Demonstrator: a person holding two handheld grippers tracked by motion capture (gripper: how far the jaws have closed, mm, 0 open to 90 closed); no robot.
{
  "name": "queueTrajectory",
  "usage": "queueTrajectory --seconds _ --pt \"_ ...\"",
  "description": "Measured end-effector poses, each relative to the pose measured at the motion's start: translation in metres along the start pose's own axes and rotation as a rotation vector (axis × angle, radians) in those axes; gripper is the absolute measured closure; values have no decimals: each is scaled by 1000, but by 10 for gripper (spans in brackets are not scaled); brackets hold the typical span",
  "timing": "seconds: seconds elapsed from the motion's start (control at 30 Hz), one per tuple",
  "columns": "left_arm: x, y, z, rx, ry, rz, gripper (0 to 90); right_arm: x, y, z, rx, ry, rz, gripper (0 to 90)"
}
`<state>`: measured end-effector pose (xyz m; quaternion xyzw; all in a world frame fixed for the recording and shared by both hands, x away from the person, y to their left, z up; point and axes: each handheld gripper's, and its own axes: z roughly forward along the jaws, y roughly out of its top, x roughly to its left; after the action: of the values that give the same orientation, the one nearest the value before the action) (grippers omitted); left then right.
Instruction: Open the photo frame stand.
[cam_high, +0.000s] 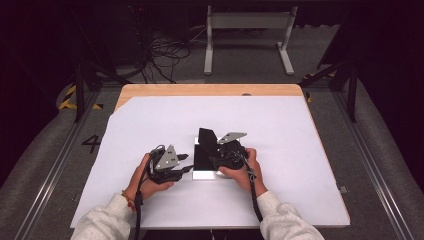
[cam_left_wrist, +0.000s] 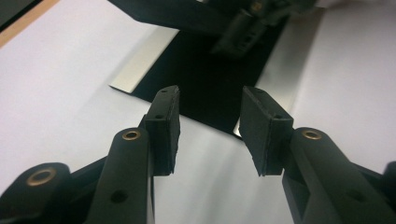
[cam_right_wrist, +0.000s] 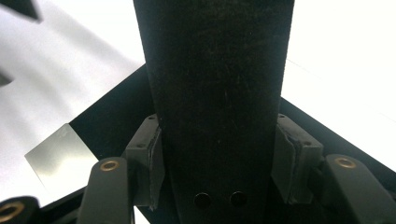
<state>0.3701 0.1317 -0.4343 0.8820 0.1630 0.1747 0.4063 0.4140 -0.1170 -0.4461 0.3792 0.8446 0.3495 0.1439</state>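
High view is showing the right hand-held gripper clamping a black, felt-like raised flap of a flat black box with a shiny silver rim, which is lying at the middle of the white-covered table, probably to keep the flap upright. The left hand-held gripper is sitting just beside the box's left edge, its jaws partly open and gripping nothing.

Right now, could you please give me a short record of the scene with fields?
Surface: white sheet on a wooden table
Object: flat black and silver base, with a black flap raised
Right claw: shut on the flap
Left claw: open, nothing between its jaws, beside the base
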Motion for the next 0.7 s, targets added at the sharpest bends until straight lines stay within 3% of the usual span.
queueTrajectory --seconds 0.07,0.2,0.3,0.43,0.7 --pt "-7 -7 -2 30 6 23 571 0 0 0 2 0 -2 429" --pt "-11 -14 -5 40 -2 28 561 -1 1 0 6 11 13 423" --pt "-13 -18 -8 44 -4 18 551 -2 0 -4 -2 30 41 358" --pt "-15 -23 -10 57 -7 20 543 -6 -2 -11 -8 28 40 353" --pt "-20 -29 -14 76 -14 19 534 -3 -10 -9 9 12 1 424"
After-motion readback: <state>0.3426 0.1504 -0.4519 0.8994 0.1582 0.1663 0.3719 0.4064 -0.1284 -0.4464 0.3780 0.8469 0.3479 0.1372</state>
